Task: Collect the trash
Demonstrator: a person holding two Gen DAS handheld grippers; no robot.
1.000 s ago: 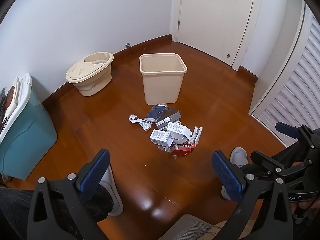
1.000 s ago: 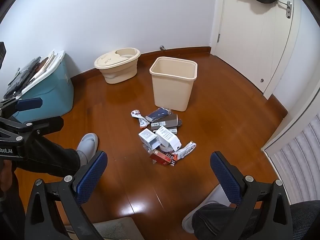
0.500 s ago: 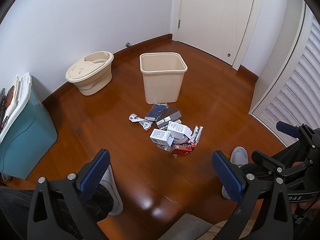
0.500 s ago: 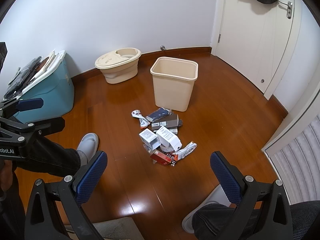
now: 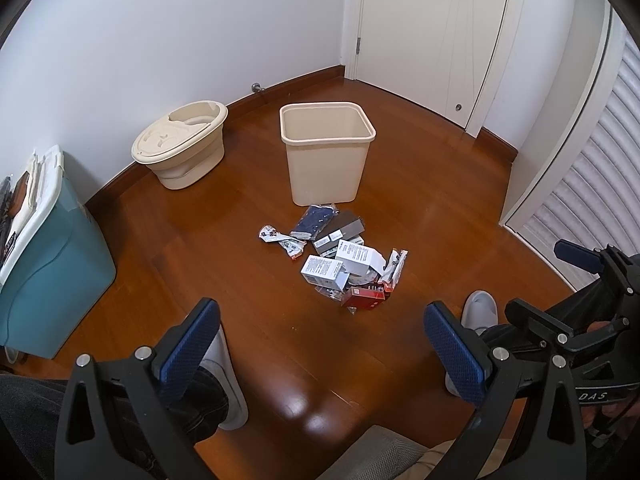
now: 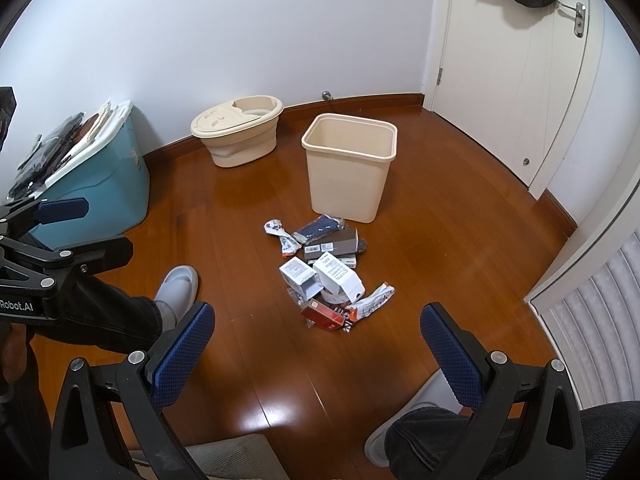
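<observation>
A pile of trash [image 5: 340,258] [image 6: 326,276] lies on the wooden floor: white boxes, a red box [image 5: 364,297] [image 6: 322,315], dark packets and crumpled wrappers. Just behind it stands an empty beige bin [image 5: 326,152] [image 6: 348,166]. My left gripper [image 5: 322,350] hovers open well short of the pile, nothing between its blue pads. My right gripper [image 6: 318,350] is also open and empty, at a similar distance. Each gripper shows in the other's view, the left gripper [image 6: 60,228] and the right gripper [image 5: 560,292].
A beige lidded tub [image 5: 180,142] sits by the wall, a teal storage box [image 5: 44,264] at the left. A white door [image 5: 432,28] and a louvred door [image 5: 592,200] close the right side. The person's grey slippers [image 6: 178,288] [image 5: 478,312] rest on the floor.
Both views have shifted very slightly; the grippers stay open and the trash has not moved.
</observation>
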